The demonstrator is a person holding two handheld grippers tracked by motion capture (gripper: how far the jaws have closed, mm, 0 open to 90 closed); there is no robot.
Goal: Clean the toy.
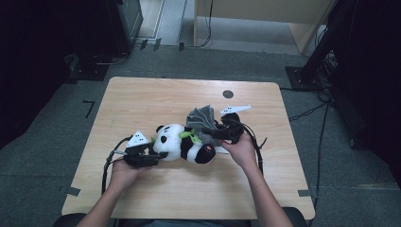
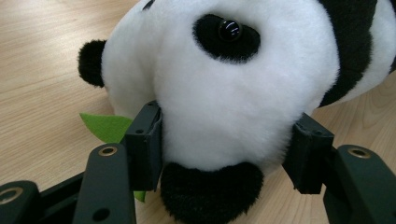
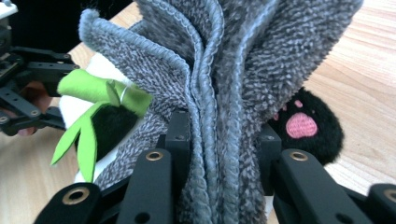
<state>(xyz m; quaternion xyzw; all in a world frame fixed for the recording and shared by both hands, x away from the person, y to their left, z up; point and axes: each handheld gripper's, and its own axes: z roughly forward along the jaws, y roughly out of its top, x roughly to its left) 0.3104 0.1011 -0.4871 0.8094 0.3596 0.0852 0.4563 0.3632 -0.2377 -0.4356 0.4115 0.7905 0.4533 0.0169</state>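
High view: a person seated at the lower edge of the frame worked a plush panda [image 1: 182, 144] and a grey knitted cloth [image 1: 202, 119] at the centre of a pale wooden desk [image 1: 142, 99], a two-jaw gripper in each hand. The panda lay on its side just below the middle of the frame, with the cloth bunched against its upper right, touching it.

The left gripper [image 1: 150, 155], at the lower left of the toy, had its jaws clamped on either side of the panda's white head; in the left gripper view the pads pressed into the fur beside the black ear [image 2: 208, 193], and a green felt leaf [image 2: 108, 127] poked out at the left. The right gripper [image 1: 218, 134] held the cloth: in the right gripper view its jaws pinched several folded layers of the grey knit [image 3: 219, 93], which rose upright between them, with a black paw and its pink pad [image 3: 301, 125] at the right.

Both items looked light, soft and yielding. The fur would likely compress and slip under a shallow hold, so the head's full width seemed the surer place to grip. The cloth was limp and would probably sag wherever unsupported; its stitched, doubled edges offered the firmest purchase.
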